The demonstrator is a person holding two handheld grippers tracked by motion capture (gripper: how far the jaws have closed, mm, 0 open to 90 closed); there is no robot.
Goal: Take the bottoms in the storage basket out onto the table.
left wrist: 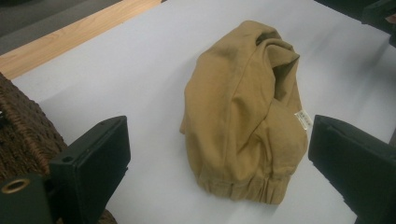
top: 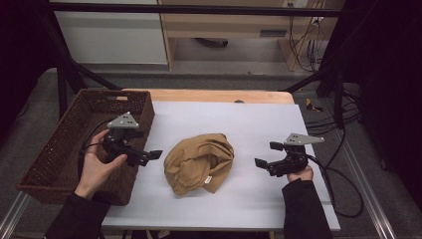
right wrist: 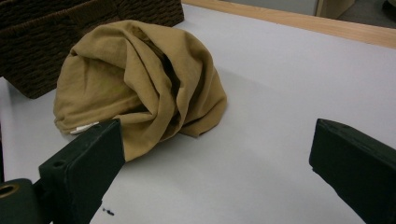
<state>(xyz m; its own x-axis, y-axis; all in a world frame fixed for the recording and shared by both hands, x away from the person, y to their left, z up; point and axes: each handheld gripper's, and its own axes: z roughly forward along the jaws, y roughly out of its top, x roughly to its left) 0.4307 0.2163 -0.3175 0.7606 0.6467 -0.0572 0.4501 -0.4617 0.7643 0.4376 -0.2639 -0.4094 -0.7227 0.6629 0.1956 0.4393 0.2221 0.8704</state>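
High view: your two grippers flank a crumpled cloth on the white sheet that covers the table.
Basket: a dark wicker basket sits at the far left, half off the sheet, its near wall under your left hand.
Left gripper: you hold the left gripper over the basket's right wall, its jaws pointing right at the cloth and standing wide apart, nothing between them.
Left gripper view: your two black jaws rise at the bottom corners with bare sheet and the cloth's gathered hem between them; the cloth lies ahead, apart from both jaws, and wicker shows at the left edge.
Cloth: a tan garment, bunched in a loose heap with deep folds, rests near the sheet's middle, just right of the basket and not touching it; a small white label shows on its near right side.
Right gripper: your right hand holds the right gripper just above the sheet, well right of the cloth, jaws aimed left at it and spread wide, empty.
Right gripper view: your jaws frame open sheet; the cloth lies ahead to the left with the basket behind it, and the table's wooden edge runs along the top.
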